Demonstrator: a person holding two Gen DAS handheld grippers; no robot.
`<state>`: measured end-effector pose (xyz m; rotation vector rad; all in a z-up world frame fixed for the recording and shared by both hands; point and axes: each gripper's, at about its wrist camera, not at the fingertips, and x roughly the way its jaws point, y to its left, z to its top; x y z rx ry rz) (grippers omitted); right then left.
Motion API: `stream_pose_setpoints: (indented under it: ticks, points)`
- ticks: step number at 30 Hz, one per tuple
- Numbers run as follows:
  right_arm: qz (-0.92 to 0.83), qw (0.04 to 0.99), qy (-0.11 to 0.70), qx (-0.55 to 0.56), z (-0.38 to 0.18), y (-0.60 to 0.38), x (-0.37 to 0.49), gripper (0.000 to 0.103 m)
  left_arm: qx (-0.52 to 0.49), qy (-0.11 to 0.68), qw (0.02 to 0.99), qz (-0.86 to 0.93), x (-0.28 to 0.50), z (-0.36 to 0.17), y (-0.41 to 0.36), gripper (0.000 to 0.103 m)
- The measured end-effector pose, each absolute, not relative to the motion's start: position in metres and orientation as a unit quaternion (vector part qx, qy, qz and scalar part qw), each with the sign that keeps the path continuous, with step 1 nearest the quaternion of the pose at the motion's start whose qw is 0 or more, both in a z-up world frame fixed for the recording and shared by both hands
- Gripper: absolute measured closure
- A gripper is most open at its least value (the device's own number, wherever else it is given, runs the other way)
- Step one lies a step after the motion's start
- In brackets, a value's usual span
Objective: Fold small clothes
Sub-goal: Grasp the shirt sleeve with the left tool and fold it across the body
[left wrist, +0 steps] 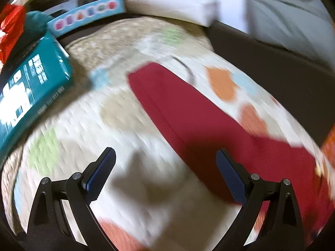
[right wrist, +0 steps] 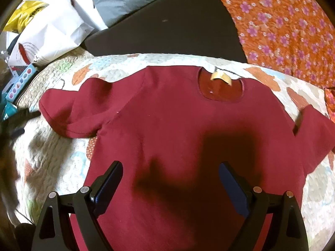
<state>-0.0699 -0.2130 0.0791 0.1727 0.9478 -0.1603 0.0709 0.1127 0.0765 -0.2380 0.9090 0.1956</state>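
Shirt (right wrist: 173,129): dark red, lay flat and unfolded on the quilt (right wrist: 52,163), collar away from the camera, a tag at the neck, sleeves spread to either side.
Left hand-held gripper (left wrist: 165,175): jaws wide apart, nothing held; hovered over the quilt beside the shirt's edge; view blurred.
Right hand-held gripper (right wrist: 170,185): jaws wide apart, nothing held; hovered over the shirt's lower body.
Teal box (left wrist: 29,87): left of the shirt, at the quilt's edge.
Orange floral cloth (right wrist: 282,27): beyond the shirt, right.

Left wrist view heavily motion-blurred, right wrist view sharp; both fisheye-curved at edges, with dark overhead-lit shadows on fabric.
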Motion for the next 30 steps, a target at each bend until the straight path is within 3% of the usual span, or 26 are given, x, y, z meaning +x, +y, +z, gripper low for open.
stream_pose_setpoints:
  ticks: [6,8,10,11,13,14,15,20,26,30]
  points:
    - [-0.042,0.892,0.44,0.097,0.076,-0.213,-0.06,0.021,-0.149,0.441,0.876,0.13,0.129,0.057,0.143,0.008]
    - [-0.031,0.889,0.443,0.112,0.072,-0.216,-0.052,0.022,-0.146,0.457,0.867,0.132,0.148,0.042,0.144,0.025]
    - [-0.026,0.888,0.445,0.112,0.07,-0.217,-0.047,0.025,-0.132,0.453,0.871,0.138,0.157,0.033,0.141,0.029]
    - [-0.025,0.888,0.446,0.111,0.068,-0.217,-0.046,0.026,-0.124,0.437,0.88,0.135,0.157,0.034,0.139,0.044]
    - [-0.018,0.888,0.446,0.111,0.066,-0.217,-0.043,0.031,-0.116,0.425,0.889,0.126,0.159,0.034,0.135,0.065]
    - [-0.015,0.887,0.446,0.113,0.064,-0.217,-0.041,0.033,-0.131,0.417,0.892,0.115,0.158,0.035,0.137,0.089]
    - [-0.01,0.886,0.448,0.118,0.062,-0.218,-0.04,0.037,-0.146,0.415,0.892,0.103,0.156,0.036,0.138,0.095]
    - [-0.001,0.886,0.445,0.129,0.065,-0.221,-0.041,0.042,-0.197,0.386,0.901,-0.001,0.122,0.069,0.118,0.096]
    - [-0.015,0.901,0.407,0.15,0.098,-0.242,-0.053,0.042,-0.186,0.347,0.903,-0.174,0.048,0.122,0.033,0.096]
    - [-0.033,0.907,0.374,0.19,0.118,-0.27,-0.061,0.042,-0.141,0.375,0.883,-0.243,0.015,0.103,-0.044,0.096]
